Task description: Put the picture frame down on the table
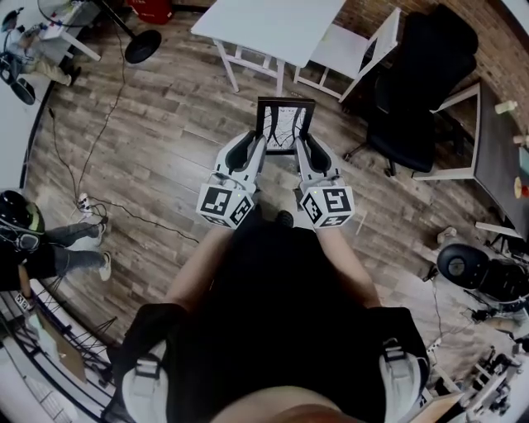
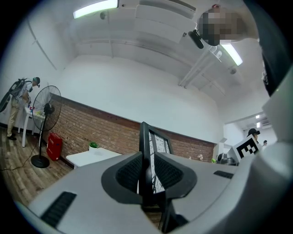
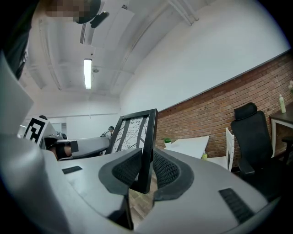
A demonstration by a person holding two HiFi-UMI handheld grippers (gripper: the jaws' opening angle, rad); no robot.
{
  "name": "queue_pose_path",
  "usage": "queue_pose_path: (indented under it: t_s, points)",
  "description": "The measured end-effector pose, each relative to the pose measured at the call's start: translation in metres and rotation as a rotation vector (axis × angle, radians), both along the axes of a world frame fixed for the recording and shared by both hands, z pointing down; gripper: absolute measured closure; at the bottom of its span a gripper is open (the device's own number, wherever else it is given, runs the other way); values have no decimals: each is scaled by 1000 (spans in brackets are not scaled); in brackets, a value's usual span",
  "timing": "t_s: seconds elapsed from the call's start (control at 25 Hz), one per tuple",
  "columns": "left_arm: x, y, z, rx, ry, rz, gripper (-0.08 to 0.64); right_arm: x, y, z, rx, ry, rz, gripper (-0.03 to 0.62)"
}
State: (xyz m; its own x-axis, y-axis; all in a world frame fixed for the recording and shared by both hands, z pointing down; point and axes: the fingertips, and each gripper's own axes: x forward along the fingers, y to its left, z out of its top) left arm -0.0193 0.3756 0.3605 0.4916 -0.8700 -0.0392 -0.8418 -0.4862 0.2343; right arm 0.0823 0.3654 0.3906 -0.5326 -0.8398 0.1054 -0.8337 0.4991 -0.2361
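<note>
A black picture frame (image 1: 285, 124) with a branch-pattern print hangs upright in the air above the wooden floor, held by both grippers. My left gripper (image 1: 258, 149) is shut on the frame's left edge (image 2: 145, 155), and my right gripper (image 1: 302, 147) is shut on its right edge (image 3: 149, 141). The white table (image 1: 269, 23) stands ahead, beyond the frame; it also shows low in the left gripper view (image 2: 94, 156) and in the right gripper view (image 3: 190, 147).
A white chair (image 1: 355, 51) and a black office chair (image 1: 417, 91) stand right of the table. A dark desk (image 1: 500, 157) lies at far right. A standing fan (image 2: 43, 121) and cables (image 1: 99, 132) are at left. A seated person's legs (image 1: 70, 248) show at the left edge.
</note>
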Motion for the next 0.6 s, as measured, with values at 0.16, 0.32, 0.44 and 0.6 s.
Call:
queue_pose_path:
  t_s: [0.16,0.32,0.44,0.6]
  points:
    - [-18,-26,-2,6,-5,9,472,-18,-25,-3,12,6,16,522]
    - [-36,-51,-4,9,-6,24,472,-36,-49,-5,15,4,34,522]
    - [-50,-71,-2,11,-3,46,472,-50,-67,-2,14,5,53,522]
    - [-65,-94,7,5,5,81,472,-64,-88,5,14,17,82,522]
